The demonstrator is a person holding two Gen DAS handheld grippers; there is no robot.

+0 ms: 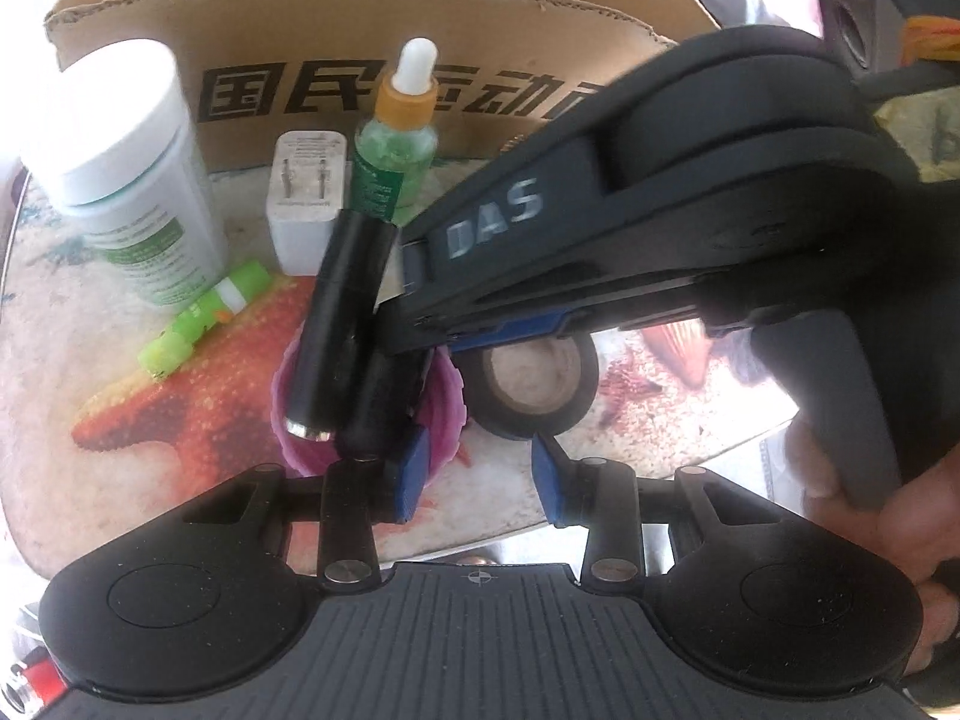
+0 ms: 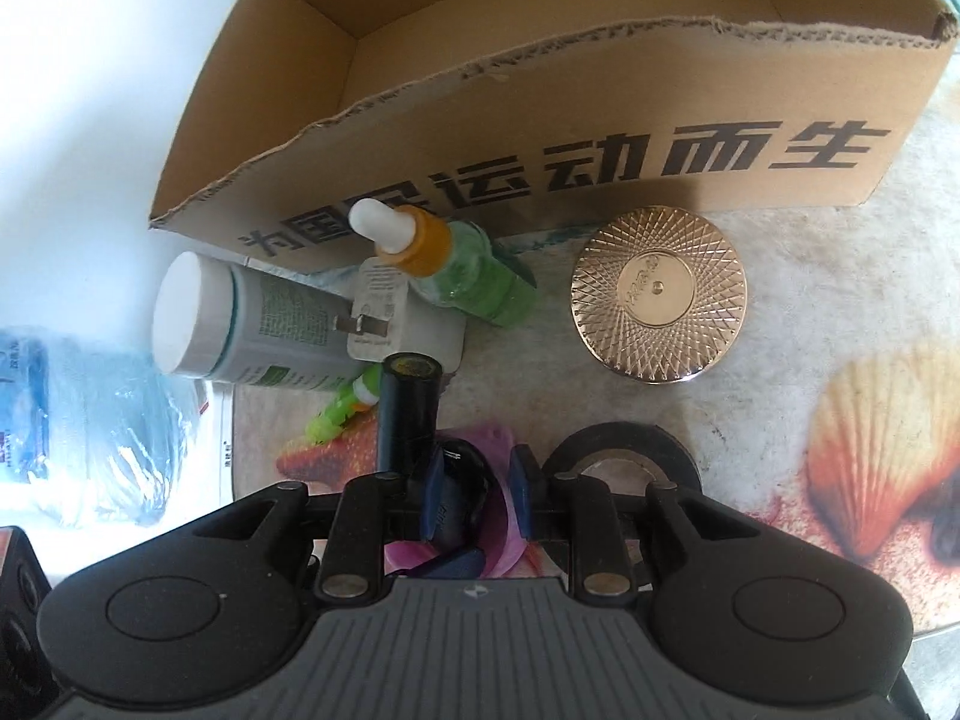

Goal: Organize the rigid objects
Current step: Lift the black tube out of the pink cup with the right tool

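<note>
On the shell-print tabletop (image 2: 810, 276): loose items lie in front of a torn-edged cardboard box (image 2: 540, 138), which looks like the bin for sorting and shows nothing inside from here.
Task item: a tall black tube (image 1: 336, 312) leans in or against a ribbed purple cup (image 1: 447, 414), with a shorter black tube (image 1: 381, 408) beside it.
Left gripper (image 1: 483, 477): the blue pads stand apart with only tabletop between them. It holds nothing, and the shorter tube lies just outside its left pad.
Right gripper (image 2: 478, 492): the pads sit narrowly apart over the cup with something dark between them. I cannot tell whether they press on it.
Risk, tipping: the cup looks light, so a sideways pull on either tube could roll it over and spill both.
Risk, slipping: the tubes look smooth and round, so an off-centre pinch could squirt one out.
Risk, collision: both tools crowd the same cup, and one could knock the other's fingers off line.
Risk, neighbours: the green dropper bottle (image 1: 393, 150), white charger plug (image 1: 303, 210) and white jar (image 1: 132, 180) stand near behind, and a swinging tube could topple them.
Clear of trouble: the black tape roll (image 1: 516, 429) is just beside the cup, and the gold compact (image 2: 657, 300) is well apart.
</note>
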